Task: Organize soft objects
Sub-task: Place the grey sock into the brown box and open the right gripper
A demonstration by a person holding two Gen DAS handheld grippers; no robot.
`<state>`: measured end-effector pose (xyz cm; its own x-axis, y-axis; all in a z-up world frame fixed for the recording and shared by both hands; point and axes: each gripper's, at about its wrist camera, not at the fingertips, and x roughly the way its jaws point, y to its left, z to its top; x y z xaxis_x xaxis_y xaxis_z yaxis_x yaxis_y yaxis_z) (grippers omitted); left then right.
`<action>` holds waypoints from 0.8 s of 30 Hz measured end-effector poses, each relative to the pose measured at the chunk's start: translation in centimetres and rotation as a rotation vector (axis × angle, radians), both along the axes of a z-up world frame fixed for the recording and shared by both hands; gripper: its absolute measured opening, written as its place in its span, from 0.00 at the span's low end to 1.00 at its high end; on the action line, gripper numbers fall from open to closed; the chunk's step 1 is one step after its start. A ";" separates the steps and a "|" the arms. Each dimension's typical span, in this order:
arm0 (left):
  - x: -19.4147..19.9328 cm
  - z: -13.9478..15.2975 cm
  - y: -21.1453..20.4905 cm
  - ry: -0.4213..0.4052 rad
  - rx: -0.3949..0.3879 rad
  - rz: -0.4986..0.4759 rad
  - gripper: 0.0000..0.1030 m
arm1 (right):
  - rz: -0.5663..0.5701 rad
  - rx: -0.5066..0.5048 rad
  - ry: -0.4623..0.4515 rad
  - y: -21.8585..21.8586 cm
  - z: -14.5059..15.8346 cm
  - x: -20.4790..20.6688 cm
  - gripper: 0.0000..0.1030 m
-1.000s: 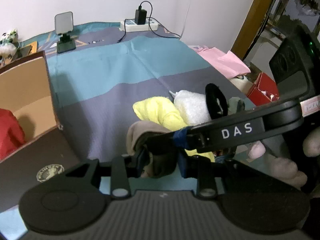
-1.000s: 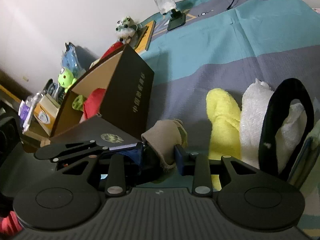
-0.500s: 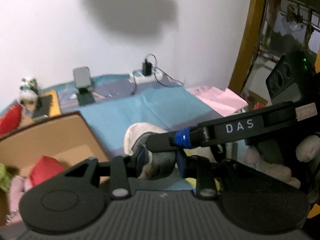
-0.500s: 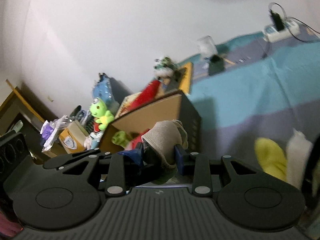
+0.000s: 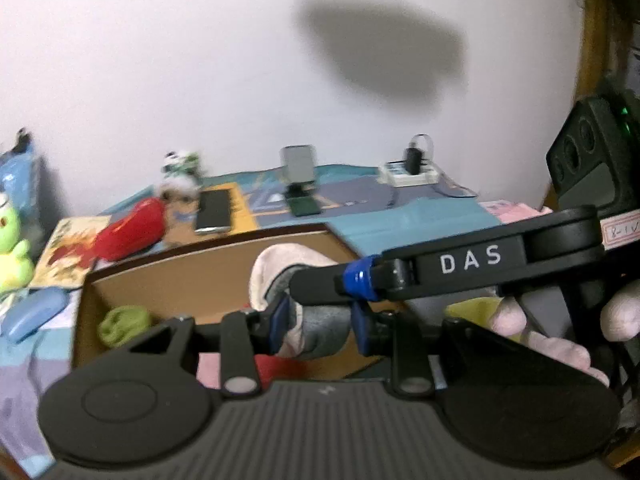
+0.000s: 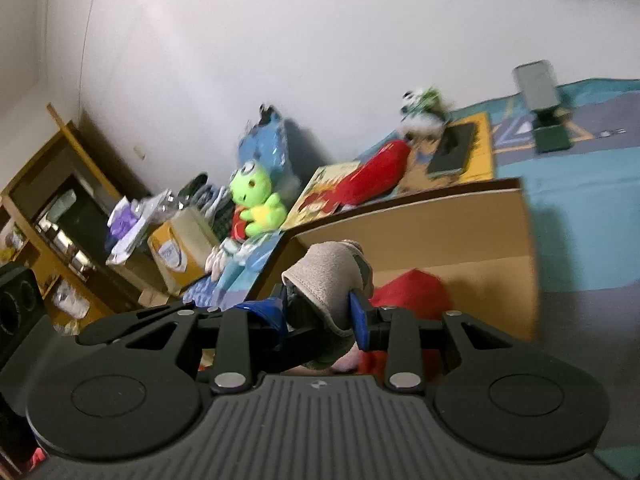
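A beige and grey sock (image 5: 280,264) hangs in the air, held by both grippers at once. My left gripper (image 5: 320,322) is shut on its lower grey part with the blue pads pressing in. The right gripper's black finger, marked DAS, crosses in from the right onto the same sock. In the right wrist view my right gripper (image 6: 320,314) is shut on the sock (image 6: 328,272). Just beyond and below stands an open cardboard box (image 5: 200,272) (image 6: 460,224), holding a green soft thing (image 5: 120,320) and a red soft thing (image 6: 412,292).
A green frog plush (image 6: 256,196), a red plush (image 5: 128,232), a phone (image 5: 214,212), a phone stand (image 5: 298,168) and a power strip (image 5: 408,176) lie on the bed behind the box. A yellow soft thing (image 5: 476,308) shows by the person's fingers (image 5: 540,340). A wooden shelf (image 6: 48,208) stands at the left.
Both grippers have risen and swung left with the sock, from over the yellow and white soft things on the bedspread to in front of the open box. Both grips are unchanged.
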<state>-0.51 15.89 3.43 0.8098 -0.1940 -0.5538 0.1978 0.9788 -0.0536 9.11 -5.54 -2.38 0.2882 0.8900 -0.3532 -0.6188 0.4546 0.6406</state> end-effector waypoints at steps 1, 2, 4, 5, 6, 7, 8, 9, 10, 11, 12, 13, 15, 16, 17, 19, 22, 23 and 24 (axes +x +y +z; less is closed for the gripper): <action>0.1 -0.2 0.9 0.007 0.000 0.016 0.27 | 0.010 -0.009 0.000 0.8 0.0 -0.1 0.16; 0.2 -0.5 1.7 0.016 0.001 0.032 0.27 | 0.021 -0.021 0.002 1.8 -0.2 -0.1 0.16; 0.6 -1.2 3.2 0.038 0.006 0.058 0.27 | 0.038 -0.046 -0.003 3.5 -0.5 -0.1 0.16; 0.9 -1.5 3.7 0.049 0.008 0.069 0.27 | 0.046 -0.060 -0.008 4.4 -0.7 -0.1 0.16; 1.1 -1.9 4.3 0.058 0.010 0.080 0.27 | 0.052 -0.069 -0.014 5.0 -0.8 -0.1 0.16; 1.3 -2.2 4.8 0.065 0.014 0.090 0.27 | 0.057 -0.078 -0.018 5.7 -1.0 0.0 0.16; 1.6 -2.5 5.2 0.071 0.015 0.099 0.27 | 0.059 -0.087 -0.019 6.4 -1.1 0.1 0.16; 1.9 -2.9 5.8 0.079 0.015 0.110 0.27 | 0.061 -0.094 -0.022 7.0 -1.3 0.2 0.16; 2.2 -3.2 6.3 0.085 0.017 0.120 0.27 | 0.062 -0.099 -0.024 7.5 -1.5 0.4 0.16; 2.4 -3.4 6.6 0.089 0.021 0.127 0.27 | 0.064 -0.105 -0.027 8.1 -1.7 0.5 0.16; 2.6 -3.7 7.1 0.095 0.026 0.135 0.28 | 0.064 -0.109 -0.028 8.6 -1.9 0.5 0.16; 2.9 -4.0 7.4 0.101 0.030 0.142 0.28 | 0.064 -0.113 -0.027 9.1 -2.0 0.6 0.16; 3.5 -4.7 8.3 0.128 0.030 0.160 0.28 | 0.062 -0.115 -0.016 9.7 -2.4 0.8 0.17; 3.9 -5.1 8.8 0.149 0.026 0.168 0.28 | 0.060 -0.116 -0.006 10.0 -2.5 0.9 0.17; 4.0 -5.5 9.1 0.163 0.028 0.176 0.28 | 0.062 -0.112 0.010 10.0 -2.6 1.0 0.17; 4.3 -6.1 9.4 0.179 0.036 0.191 0.31 | 0.070 -0.102 0.042 9.9 -2.7 1.4 0.17; 4.2 -6.3 9.6 0.180 0.035 0.190 0.40 | 0.057 -0.114 0.045 9.5 -2.8 1.5 0.17; 4.1 -6.2 9.5 0.176 0.044 0.190 0.44 | 0.052 -0.110 0.047 9.1 -2.7 1.5 0.17; 4.1 -6.2 9.4 0.172 0.055 0.192 0.46 | 0.050 -0.101 0.052 8.8 -2.7 1.5 0.17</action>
<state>3.56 25.28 -2.77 0.7222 -0.0111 -0.6916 0.0003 0.9999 -0.0157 10.60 3.30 -5.04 0.2236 0.8619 -0.4552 -0.6097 0.4880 0.6246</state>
